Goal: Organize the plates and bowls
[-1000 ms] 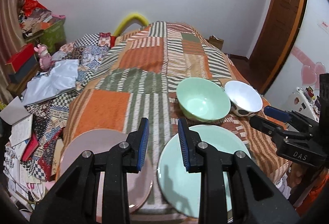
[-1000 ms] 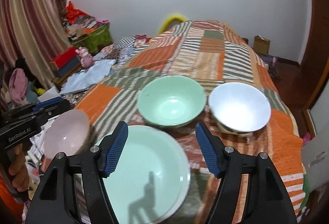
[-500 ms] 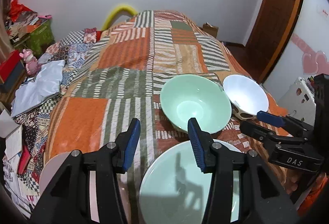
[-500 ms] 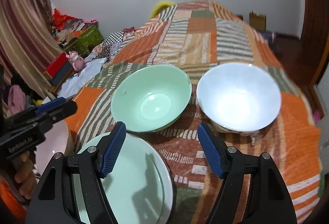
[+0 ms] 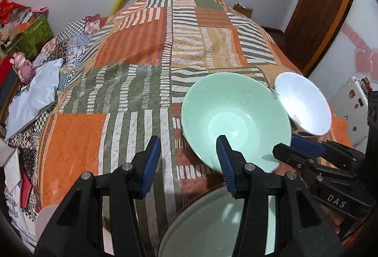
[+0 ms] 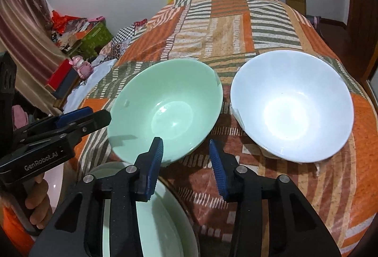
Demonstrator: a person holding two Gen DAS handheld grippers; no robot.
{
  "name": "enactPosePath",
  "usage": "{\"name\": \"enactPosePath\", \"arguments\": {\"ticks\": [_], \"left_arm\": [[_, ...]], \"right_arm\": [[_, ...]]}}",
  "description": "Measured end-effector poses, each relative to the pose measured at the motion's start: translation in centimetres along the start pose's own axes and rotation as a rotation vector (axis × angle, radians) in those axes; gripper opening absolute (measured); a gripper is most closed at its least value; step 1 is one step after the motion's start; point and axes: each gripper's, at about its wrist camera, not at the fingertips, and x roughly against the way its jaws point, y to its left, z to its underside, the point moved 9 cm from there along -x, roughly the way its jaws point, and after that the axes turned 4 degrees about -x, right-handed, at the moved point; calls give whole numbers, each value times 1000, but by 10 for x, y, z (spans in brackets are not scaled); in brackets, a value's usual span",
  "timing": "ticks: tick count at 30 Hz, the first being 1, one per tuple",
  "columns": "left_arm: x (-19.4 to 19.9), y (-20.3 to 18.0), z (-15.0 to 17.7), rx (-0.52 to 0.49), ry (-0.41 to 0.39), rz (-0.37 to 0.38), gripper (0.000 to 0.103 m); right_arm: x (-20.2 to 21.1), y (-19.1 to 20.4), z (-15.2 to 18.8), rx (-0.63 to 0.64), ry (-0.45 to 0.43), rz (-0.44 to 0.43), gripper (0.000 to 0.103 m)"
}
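A green bowl [image 5: 236,117] [image 6: 165,108] and a white bowl [image 5: 303,103] [image 6: 293,103] sit side by side on the patchwork bedspread. A green plate [image 5: 212,228] [image 6: 151,216] lies in front of them at the near edge, and a pink plate [image 5: 45,216] [image 6: 55,181] shows at the lower left. My left gripper [image 5: 187,153] is open at the green bowl's near left rim, its right finger over the bowl. My right gripper [image 6: 186,153] is open at the same bowl's near right rim, its left finger over the bowl. Both are empty.
The bedspread [image 5: 141,56] stretches far behind the bowls. Left of the bed lie a checkered quilt, a pale cloth [image 5: 35,91], a pink toy [image 5: 22,65] and boxes [image 6: 94,37]. A wooden door [image 5: 326,4] stands at the right.
Both grippers have moved forward from over the plates to the green bowl's near rim. The left gripper opened wider; the right gripper narrowed somewhat. The dishes have not moved.
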Motion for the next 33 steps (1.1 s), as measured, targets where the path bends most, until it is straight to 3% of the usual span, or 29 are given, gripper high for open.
{"name": "enactPosePath", "arguments": {"ticks": [6, 10, 19, 33], "left_arm": [[-24, 1, -5, -19, 47, 0, 37], [-33, 1, -4, -11, 59, 14, 37], [-51, -6, 4, -3, 119, 55, 17], [-18, -9, 1, -36, 45, -1, 18]], "right_arm": [[-5, -4, -3, -13, -5, 17, 32], [-9, -8, -4, -45, 0, 2, 30], [-13, -7, -9, -25, 0, 20, 26], [4, 4, -7, -15, -15, -2, 26]]}}
